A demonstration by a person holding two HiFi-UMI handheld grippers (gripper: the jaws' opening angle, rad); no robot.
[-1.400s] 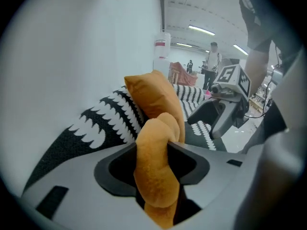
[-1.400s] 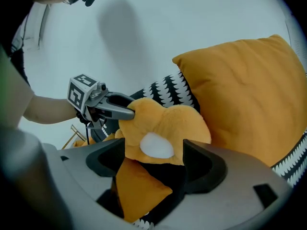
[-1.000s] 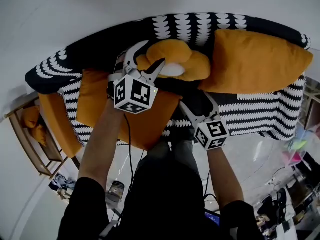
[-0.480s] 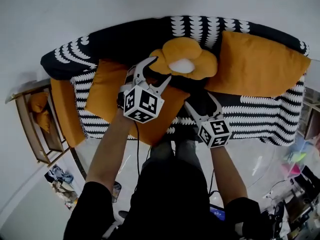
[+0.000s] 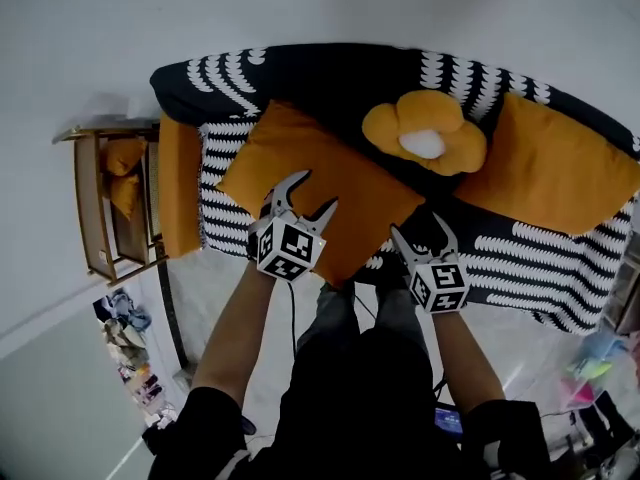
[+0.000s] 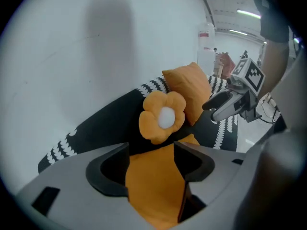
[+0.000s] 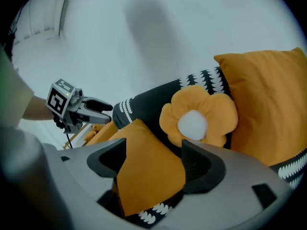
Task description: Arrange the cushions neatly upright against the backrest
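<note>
**Moved: left gripper (image 5: 308, 200) off flower cushion (image 5: 424, 136), now over flat cushion (image 5: 350, 173)**

Left jaws are partly apart with nothing gripped. The flat cushion is square, smooth orange fabric, lying on the sofa (image 5: 300, 73) seat at frame centre. Its near edge is partly hidden behind the marker cube. Flower cushion is plush with a white puff centre and leans on the backrest. Right gripper (image 5: 422, 236) jaws just closed slightly; the flat cushion's corner shows between them, unpressed. Big orange cushion (image 5: 560, 173) is cut off at the right edge.

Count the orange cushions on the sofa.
3: a square cushion flat on the seat, a flower cushion against the backrest, a large cushion leaning at the right. An orange slab at the sofa's left end may be a fourth.
</note>
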